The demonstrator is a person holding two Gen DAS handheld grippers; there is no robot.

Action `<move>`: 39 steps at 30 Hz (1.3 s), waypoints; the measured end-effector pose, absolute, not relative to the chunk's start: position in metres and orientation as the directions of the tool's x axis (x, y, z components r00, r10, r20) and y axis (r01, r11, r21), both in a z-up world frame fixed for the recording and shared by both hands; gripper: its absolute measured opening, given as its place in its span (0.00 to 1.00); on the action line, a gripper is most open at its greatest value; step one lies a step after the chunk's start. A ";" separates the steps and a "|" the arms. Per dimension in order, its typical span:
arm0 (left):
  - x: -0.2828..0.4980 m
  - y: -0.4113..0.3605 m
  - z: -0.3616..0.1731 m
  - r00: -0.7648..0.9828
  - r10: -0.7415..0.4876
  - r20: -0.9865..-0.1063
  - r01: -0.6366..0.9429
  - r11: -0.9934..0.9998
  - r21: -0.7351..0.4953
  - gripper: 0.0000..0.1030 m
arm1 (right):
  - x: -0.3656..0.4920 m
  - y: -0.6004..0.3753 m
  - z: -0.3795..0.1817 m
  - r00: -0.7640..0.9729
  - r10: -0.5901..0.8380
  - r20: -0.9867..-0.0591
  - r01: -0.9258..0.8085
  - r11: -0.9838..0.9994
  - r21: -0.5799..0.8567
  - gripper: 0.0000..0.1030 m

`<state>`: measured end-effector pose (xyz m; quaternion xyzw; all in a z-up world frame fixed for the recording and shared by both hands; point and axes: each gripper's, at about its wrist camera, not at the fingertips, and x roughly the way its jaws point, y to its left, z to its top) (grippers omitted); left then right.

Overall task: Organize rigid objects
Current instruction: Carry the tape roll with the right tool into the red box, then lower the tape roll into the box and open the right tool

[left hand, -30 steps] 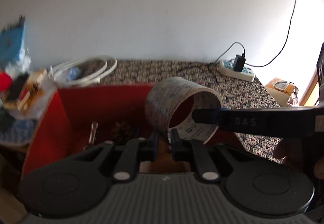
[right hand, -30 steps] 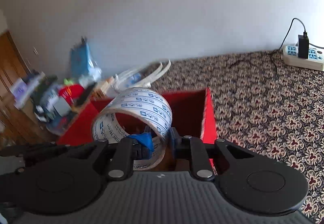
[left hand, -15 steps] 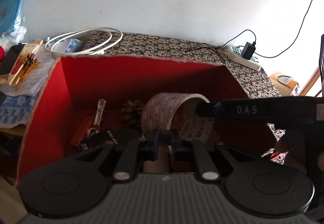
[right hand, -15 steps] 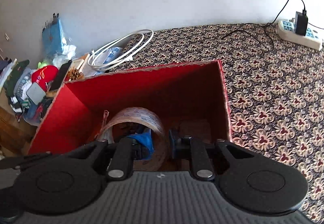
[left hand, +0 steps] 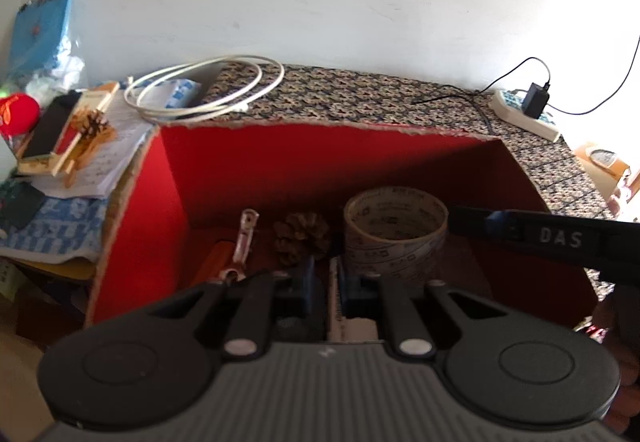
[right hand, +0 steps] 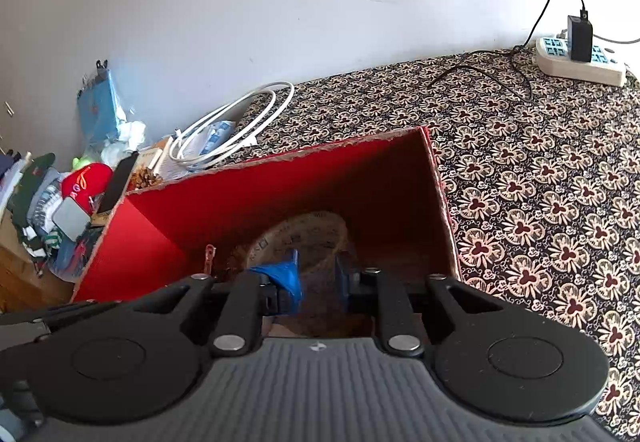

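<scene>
A roll of printed packing tape (left hand: 396, 230) stands on the floor of the red cardboard box (left hand: 320, 158), beside a pine cone (left hand: 302, 236) and an orange-handled tool (left hand: 236, 250). In the right wrist view the tape roll (right hand: 300, 238) lies just ahead of my right gripper (right hand: 318, 274), whose jaws stand apart above it with nothing between them. My left gripper (left hand: 322, 278) hovers over the box's near side with its jaws almost together and empty. The right gripper's finger (left hand: 540, 238) reaches in from the right in the left wrist view.
A coiled white cable (left hand: 204, 90) lies behind the box on the patterned tablecloth (right hand: 540, 170). A power strip with a charger (right hand: 580, 54) sits at the far right. Clutter of papers, a phone and a red cap (right hand: 84, 182) is piled left of the box.
The tape roll went from held above the box down onto the box floor. My right gripper opened and let it go. Both grippers tilted down toward the box.
</scene>
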<state>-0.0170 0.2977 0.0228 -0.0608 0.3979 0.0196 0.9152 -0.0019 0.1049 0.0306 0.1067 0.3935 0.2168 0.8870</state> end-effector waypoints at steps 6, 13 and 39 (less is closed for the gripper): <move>-0.018 0.287 0.024 0.672 0.043 -0.739 -0.092 0.995 -0.026 0.11 | -0.008 0.105 0.031 0.611 0.461 -0.643 -0.319 0.887 0.332 0.04; -0.021 0.279 0.023 0.651 0.079 -0.755 -0.108 0.994 0.010 0.13 | -0.011 0.103 0.030 0.620 0.464 -0.633 -0.343 0.885 0.314 0.03; -0.054 0.276 0.034 0.649 0.139 -0.748 -0.161 0.986 0.044 0.61 | -0.044 0.107 0.025 0.627 0.459 -0.630 -0.364 0.887 0.284 0.02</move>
